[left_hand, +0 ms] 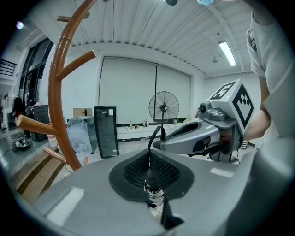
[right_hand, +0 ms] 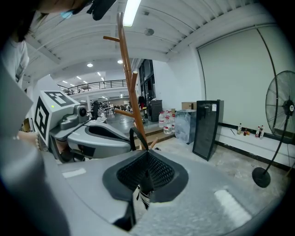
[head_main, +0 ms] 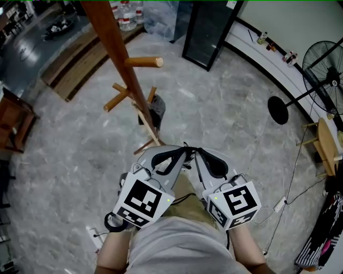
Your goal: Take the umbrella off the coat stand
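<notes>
Head view: left gripper and right gripper side by side low in frame, tips nearly touching, both tilted a little downward, marker cubes up toward the camera. Black strap looped across the two tips. Coat stand slanting from top left down to its foot just ahead of the tips. Pegs higher up the pole, apart from the strap. Forearms and a grey shirt at the bottom edge.

Left gripper view: jaws pressed together, strap pinched at the tips, then arcing up and right toward the right gripper. Under the pads, through the gap, a black-and-white striped bit of the umbrella, right below the jaws. Rest of it hidden by the gripper body.

Right gripper view: same picture mirrored. Jaws closed tight on the strap, loop leading left toward the left gripper, striped bit again just beneath the pads. Stand's pole behind the loop, not touching it as far as visible.

So: umbrella held by its strap between both grippers, tucked under them, near the stand's foot and off the pegs.

Around: grey marbled floor, standing fan at right, tall black glass-door cabinet at top, water bottles on a wooden platform behind the stand.
</notes>
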`<state>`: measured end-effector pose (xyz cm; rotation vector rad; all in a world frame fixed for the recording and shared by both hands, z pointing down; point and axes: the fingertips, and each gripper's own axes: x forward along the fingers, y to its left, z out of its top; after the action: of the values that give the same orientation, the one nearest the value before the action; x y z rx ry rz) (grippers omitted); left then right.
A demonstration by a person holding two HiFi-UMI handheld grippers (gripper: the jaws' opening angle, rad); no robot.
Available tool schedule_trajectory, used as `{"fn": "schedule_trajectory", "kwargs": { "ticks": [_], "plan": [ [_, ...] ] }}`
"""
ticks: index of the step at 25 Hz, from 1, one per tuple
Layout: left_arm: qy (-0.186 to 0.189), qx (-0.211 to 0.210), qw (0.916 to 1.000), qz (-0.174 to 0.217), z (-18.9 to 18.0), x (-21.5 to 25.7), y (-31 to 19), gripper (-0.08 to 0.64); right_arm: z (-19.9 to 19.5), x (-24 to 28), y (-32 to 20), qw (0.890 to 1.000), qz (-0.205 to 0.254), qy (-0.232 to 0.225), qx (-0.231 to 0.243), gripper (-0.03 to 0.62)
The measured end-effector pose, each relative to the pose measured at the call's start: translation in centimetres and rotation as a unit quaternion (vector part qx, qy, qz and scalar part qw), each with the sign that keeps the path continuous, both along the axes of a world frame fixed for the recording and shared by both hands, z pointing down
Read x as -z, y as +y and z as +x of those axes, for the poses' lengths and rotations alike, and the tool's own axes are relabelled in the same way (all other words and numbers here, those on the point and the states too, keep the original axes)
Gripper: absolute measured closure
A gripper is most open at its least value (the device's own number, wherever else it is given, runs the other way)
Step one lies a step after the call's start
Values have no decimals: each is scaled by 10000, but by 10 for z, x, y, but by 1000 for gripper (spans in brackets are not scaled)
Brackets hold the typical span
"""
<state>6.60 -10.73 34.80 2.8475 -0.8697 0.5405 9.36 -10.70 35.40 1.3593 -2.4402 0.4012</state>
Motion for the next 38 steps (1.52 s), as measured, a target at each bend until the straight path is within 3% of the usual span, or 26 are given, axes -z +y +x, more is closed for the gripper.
{"fn": "schedule_trajectory", "kwargs": {
  "ticks": [38],
  "plan": [
    [23, 62, 10000, -10, -2, -1, -3, 541, -1, -1, -2, 10000, -27, 0, 29, 589]
  ]
}}
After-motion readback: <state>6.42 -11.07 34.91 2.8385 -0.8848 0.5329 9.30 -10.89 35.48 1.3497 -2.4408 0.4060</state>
